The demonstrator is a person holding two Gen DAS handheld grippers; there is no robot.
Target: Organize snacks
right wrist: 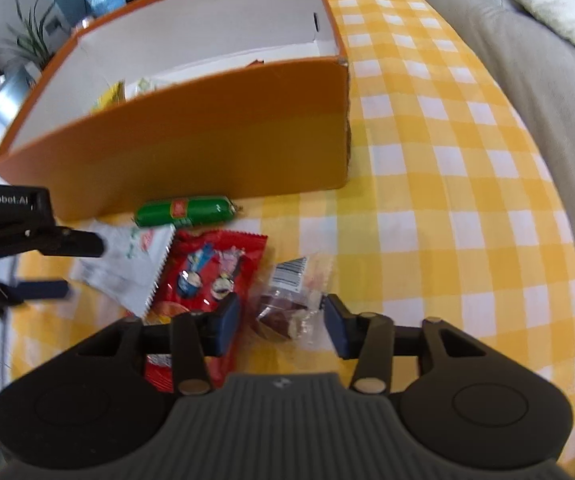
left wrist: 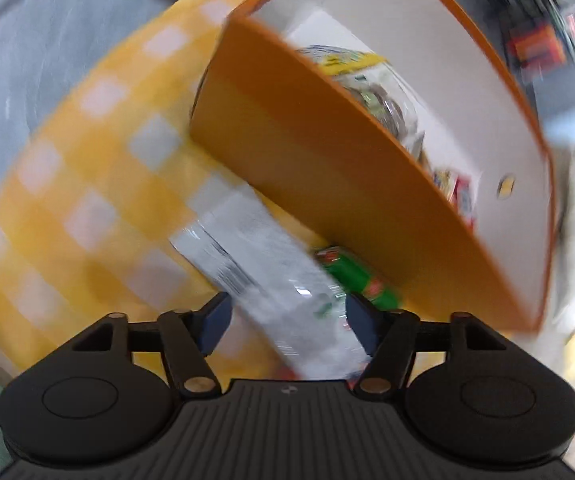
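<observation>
Orange box (right wrist: pixel 191 136), white inside, on the yellow-checked tabletop (right wrist: pixel 447 208); some snacks inside. In front of it: green sausage stick (right wrist: pixel 183 211), red packet (right wrist: pixel 211 276). My left claw (left wrist: pixel 287 320) spread wide around a white sachet (left wrist: pixel 263 272), grip unclear. My right claw (right wrist: pixel 281 322) wide open astride a clear-wrapped brown snack (right wrist: pixel 283 304).

Table under a yellow-and-white checked cloth (right wrist: pixel 427 208). Orange box (right wrist: pixel 207 140) at 11 o'clock, resting on the cloth. Green sausage-shaped snack (right wrist: pixel 183 211) just beside the box's near wall. At 9 o'clock, white sachet (right wrist: pixel 127 268); red packet (right wrist: pixel 203 276) next to it; clear-wrapped brown snack (right wrist: pixel 287 300) toward 6 o'clock.
</observation>
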